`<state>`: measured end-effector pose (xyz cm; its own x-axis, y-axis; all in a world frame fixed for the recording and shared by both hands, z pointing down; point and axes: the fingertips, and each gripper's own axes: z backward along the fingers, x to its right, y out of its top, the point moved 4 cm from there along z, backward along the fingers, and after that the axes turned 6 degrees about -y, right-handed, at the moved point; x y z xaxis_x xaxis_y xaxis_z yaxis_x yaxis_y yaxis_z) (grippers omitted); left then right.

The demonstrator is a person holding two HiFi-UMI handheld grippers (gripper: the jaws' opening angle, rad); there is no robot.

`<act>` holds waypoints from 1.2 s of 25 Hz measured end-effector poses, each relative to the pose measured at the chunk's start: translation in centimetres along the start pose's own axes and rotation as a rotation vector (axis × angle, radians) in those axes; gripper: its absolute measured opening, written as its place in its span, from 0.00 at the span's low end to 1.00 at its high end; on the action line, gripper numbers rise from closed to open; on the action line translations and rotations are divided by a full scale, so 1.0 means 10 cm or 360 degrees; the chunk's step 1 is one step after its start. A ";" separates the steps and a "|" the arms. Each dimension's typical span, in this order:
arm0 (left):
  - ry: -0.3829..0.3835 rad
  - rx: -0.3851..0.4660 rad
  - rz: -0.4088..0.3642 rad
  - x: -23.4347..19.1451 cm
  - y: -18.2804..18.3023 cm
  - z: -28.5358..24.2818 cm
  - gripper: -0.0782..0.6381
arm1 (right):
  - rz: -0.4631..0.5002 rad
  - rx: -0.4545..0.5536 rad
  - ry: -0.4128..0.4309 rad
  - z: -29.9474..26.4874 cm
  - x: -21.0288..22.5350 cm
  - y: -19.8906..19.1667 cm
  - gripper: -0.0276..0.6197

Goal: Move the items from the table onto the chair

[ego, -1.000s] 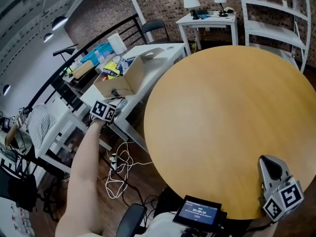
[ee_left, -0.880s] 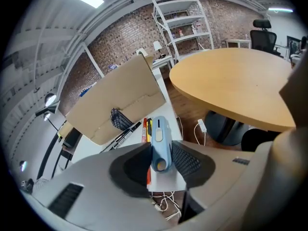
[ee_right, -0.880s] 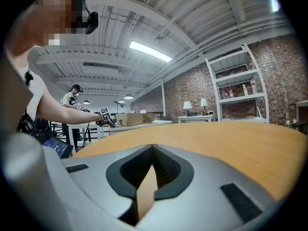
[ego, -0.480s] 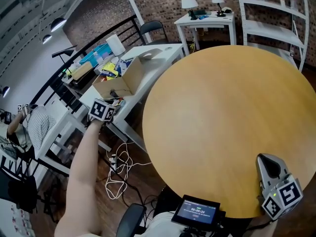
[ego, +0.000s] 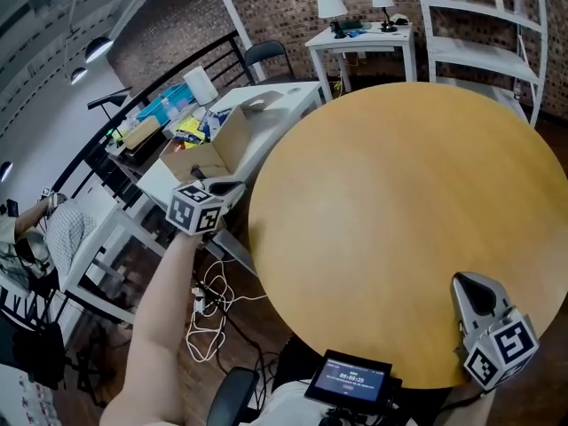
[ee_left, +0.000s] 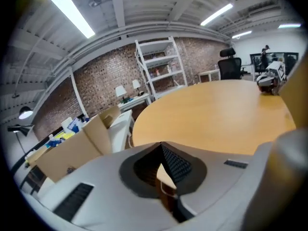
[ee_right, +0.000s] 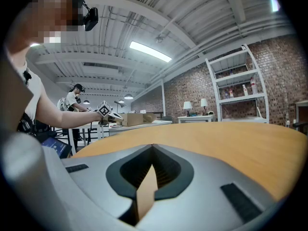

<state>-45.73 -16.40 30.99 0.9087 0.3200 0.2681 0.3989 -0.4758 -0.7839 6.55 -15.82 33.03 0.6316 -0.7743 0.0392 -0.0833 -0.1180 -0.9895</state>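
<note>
A round wooden table [ego: 399, 193] fills the head view, and only bare wood shows on its top. My left gripper [ego: 232, 185] hangs off the table's left edge, beside a white side table, shut with nothing between its fingers; the tips meet in the left gripper view [ee_left: 161, 144]. The right gripper [ego: 461, 279] rests at the table's near right edge, also shut and empty [ee_right: 153, 147]. A black chair [ego: 266, 56] stands far back behind the side table. The right gripper view catches the left gripper [ee_right: 108, 113] across the table top [ee_right: 216, 138].
An open cardboard box [ego: 209, 149] and colourful clutter sit on the white side table [ego: 257, 105]. A white desk with two lamps [ego: 359, 34] and white shelving [ego: 479, 43] stand at the back. Cables [ego: 213, 300] lie on the floor, and a small screen [ego: 351, 382] sits below me.
My left gripper has drawn back from the cardboard box towards the round table's edge and sits nearer me. The right gripper has hardly moved.
</note>
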 end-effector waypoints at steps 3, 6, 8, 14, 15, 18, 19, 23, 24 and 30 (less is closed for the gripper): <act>-0.0103 0.0231 -0.0035 0.44 0.32 -0.06 0.11 | 0.0000 -0.0003 -0.0001 0.01 0.01 0.00 0.05; -0.0200 0.0409 -0.0060 0.87 0.60 -0.14 0.11 | -0.0001 0.0000 -0.0002 0.00 0.01 0.00 0.05; -0.0292 0.0537 -0.0028 1.16 0.77 -0.18 0.11 | -0.0003 -0.0002 -0.0003 -0.01 0.01 -0.01 0.05; -0.0572 0.0809 0.0047 2.02 1.12 -0.27 0.11 | -0.0003 -0.0004 0.0006 -0.01 0.02 -0.03 0.05; -0.0604 0.0831 0.0046 2.14 1.15 -0.29 0.11 | -0.0003 -0.0004 0.0005 -0.01 0.02 -0.04 0.05; -0.0692 0.0891 0.0076 2.38 1.25 -0.29 0.11 | -0.0005 0.0001 0.0009 -0.03 0.01 -0.05 0.05; -0.0720 0.0908 0.0089 2.46 1.28 -0.28 0.11 | -0.0007 -0.0001 0.0009 -0.02 0.01 -0.06 0.05; -0.0810 0.0966 0.0109 2.78 1.38 -0.26 0.11 | -0.0005 0.0002 0.0011 0.03 0.01 -0.07 0.05; -0.0832 0.0975 0.0111 2.85 1.40 -0.27 0.11 | -0.0002 0.0005 0.0015 0.02 0.01 -0.06 0.05; -0.0992 0.0983 0.0110 3.27 1.46 -0.35 0.11 | -0.0003 -0.0001 0.0017 0.05 0.01 -0.07 0.05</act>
<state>-9.71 -15.76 30.29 0.6239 0.7815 -0.0043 0.0436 -0.0403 -0.9982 7.10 -15.50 33.69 0.6236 -0.7806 0.0423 -0.0827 -0.1197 -0.9894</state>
